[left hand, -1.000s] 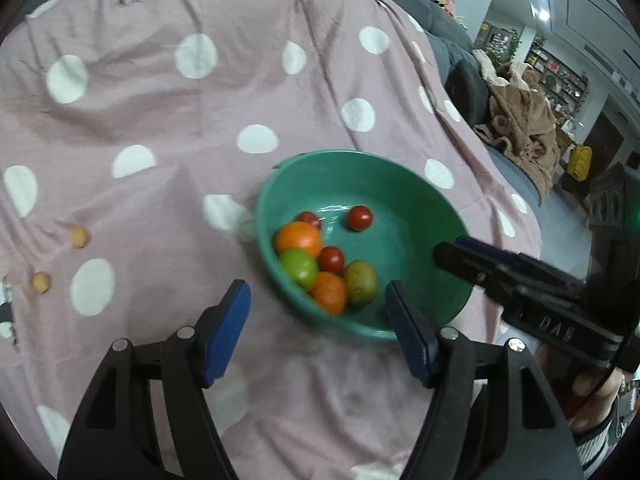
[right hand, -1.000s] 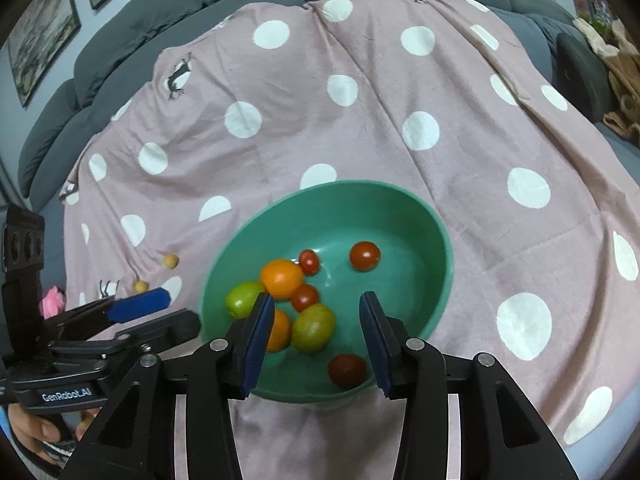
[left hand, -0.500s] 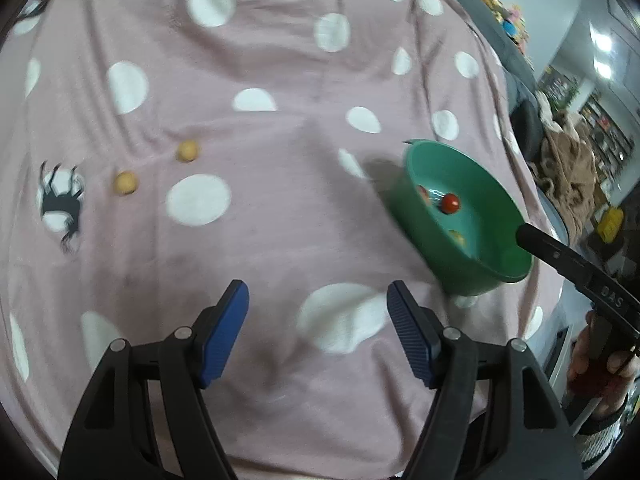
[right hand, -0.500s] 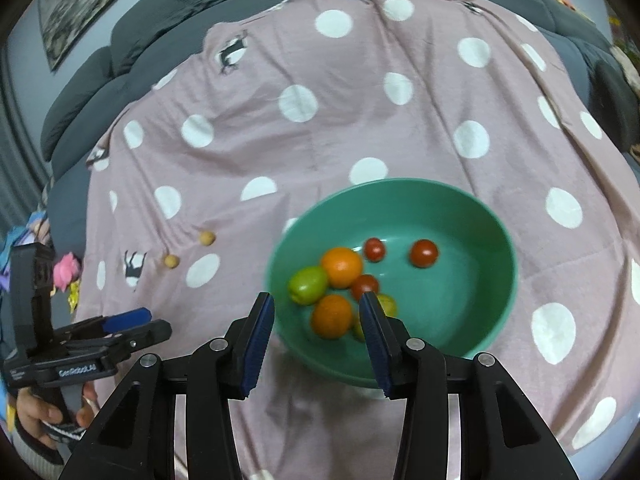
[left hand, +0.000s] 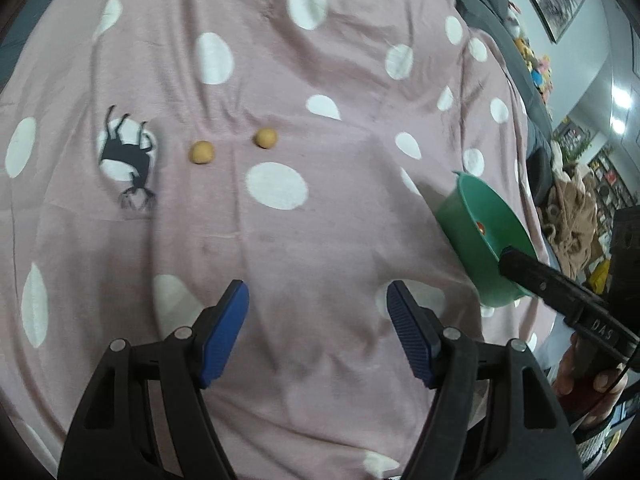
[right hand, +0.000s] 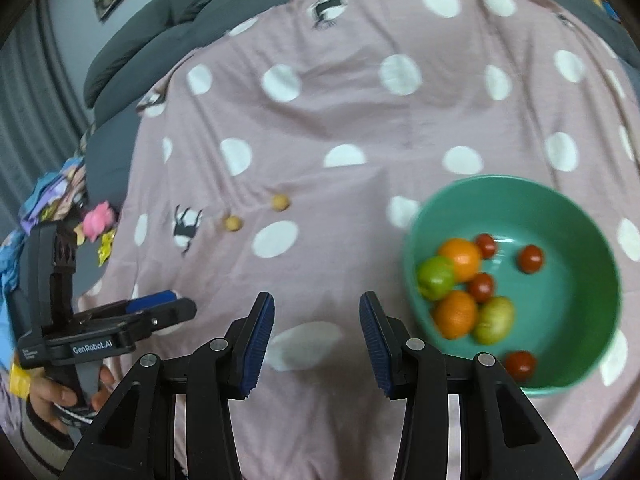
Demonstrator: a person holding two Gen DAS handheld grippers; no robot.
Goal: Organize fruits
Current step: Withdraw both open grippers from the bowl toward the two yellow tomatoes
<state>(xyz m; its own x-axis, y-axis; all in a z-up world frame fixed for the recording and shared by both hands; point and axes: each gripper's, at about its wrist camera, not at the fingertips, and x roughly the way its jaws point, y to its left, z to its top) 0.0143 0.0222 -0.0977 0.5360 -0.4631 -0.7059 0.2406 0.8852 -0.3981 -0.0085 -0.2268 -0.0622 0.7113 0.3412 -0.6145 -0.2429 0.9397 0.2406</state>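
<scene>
Legible writing: the side of the left gripper, as seen from the right wrist view, carries the white lettering "GenRobot.AI"; smaller print above it is too fine to read. The arm of the right gripper, seen from the left wrist view, shows raised characters that appear upside down and cannot be read with confidence.

Left gripper: jaws spread wide, blue pads well apart, nothing between them and nothing touched. They hang over bare pink cloth with white dots. A hand grips its handle at the lower left of the right wrist view.

Right gripper: jaws parted to a moderate gap, narrower than the left, empty, over the cloth just left of the bowl. A hand holds its handle.

Fruit: a green bowl sits on the cloth and holds two oranges, a green fruit, a yellow-green fruit and four small red tomatoes. Two small tan round fruits lie loose on the cloth, near each other and well apart from the bowl, beside a black animal print.

The cloth is draped over a grey sofa
</scene>
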